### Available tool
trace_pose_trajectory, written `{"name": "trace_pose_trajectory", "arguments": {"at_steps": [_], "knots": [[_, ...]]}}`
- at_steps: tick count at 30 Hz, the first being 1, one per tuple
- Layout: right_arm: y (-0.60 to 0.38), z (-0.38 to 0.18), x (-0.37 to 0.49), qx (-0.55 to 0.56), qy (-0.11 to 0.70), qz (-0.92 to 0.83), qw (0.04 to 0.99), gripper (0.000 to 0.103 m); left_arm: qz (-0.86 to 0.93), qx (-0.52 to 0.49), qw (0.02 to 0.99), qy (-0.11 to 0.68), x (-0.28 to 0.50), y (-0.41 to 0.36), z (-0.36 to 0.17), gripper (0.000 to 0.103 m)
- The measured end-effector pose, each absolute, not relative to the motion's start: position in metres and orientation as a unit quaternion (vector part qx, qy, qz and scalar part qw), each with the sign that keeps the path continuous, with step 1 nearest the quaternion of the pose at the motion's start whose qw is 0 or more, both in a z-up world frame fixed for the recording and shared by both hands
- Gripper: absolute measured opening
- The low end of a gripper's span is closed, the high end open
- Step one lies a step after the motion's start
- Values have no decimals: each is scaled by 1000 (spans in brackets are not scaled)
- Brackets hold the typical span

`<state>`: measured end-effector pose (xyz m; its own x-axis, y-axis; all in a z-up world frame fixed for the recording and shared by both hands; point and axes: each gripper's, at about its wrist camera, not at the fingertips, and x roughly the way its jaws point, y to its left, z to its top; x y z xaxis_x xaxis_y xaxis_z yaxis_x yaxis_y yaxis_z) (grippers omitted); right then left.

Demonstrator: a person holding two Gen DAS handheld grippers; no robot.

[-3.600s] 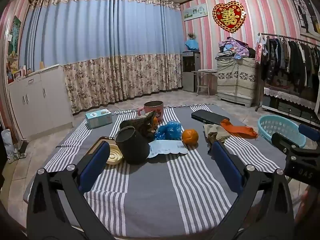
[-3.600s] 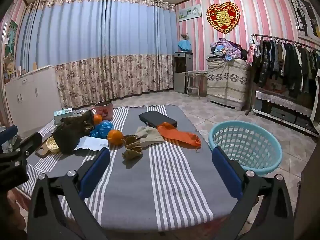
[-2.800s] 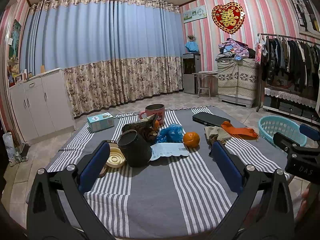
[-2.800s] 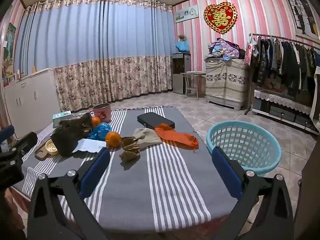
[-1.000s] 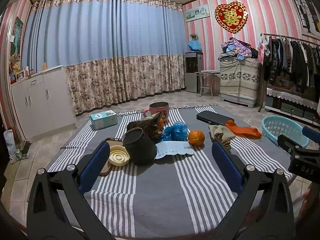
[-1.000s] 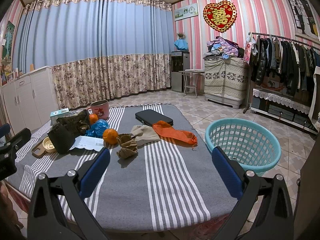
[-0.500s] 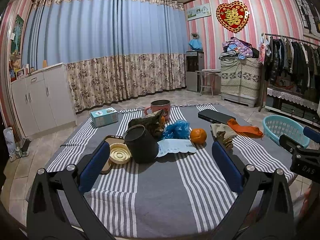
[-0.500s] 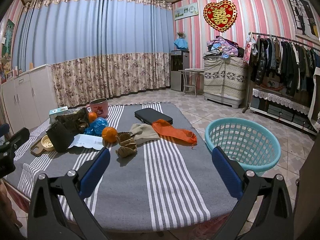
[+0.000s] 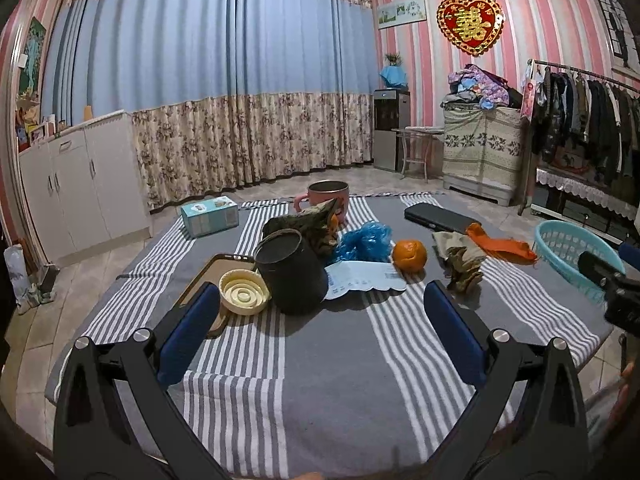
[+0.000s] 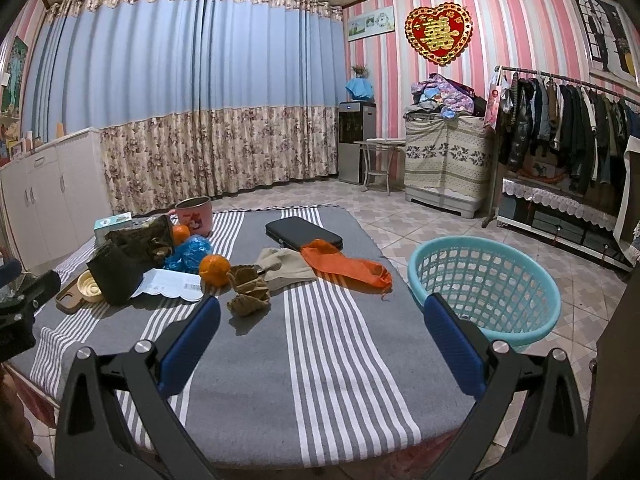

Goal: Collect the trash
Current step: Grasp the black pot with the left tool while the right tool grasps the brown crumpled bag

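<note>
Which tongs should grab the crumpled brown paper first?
Right tongs, probably: both are open and empty, but the crumpled brown paper lies just ahead of them, with the basket on that side.

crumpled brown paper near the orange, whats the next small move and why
Probably ease the right tongs forward and down onto the crumpled brown paper: they are open and empty, it is the nearest scrap, and the teal basket sits beside the table.
</note>
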<state>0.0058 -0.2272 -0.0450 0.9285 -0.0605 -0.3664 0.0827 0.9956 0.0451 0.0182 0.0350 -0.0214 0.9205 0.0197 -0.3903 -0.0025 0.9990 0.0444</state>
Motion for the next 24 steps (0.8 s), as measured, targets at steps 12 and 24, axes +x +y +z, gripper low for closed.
{"name": "trace_pose_trajectory", "arguments": {"at_steps": [12, 24], "knots": [[-225, -45, 63, 14, 252, -45, 967, 99, 18, 23, 979, 201, 77, 53, -14, 99], [-201, -47, 131, 15, 301, 20, 953, 99, 40, 40, 970, 237, 130, 65, -34, 99]]}}
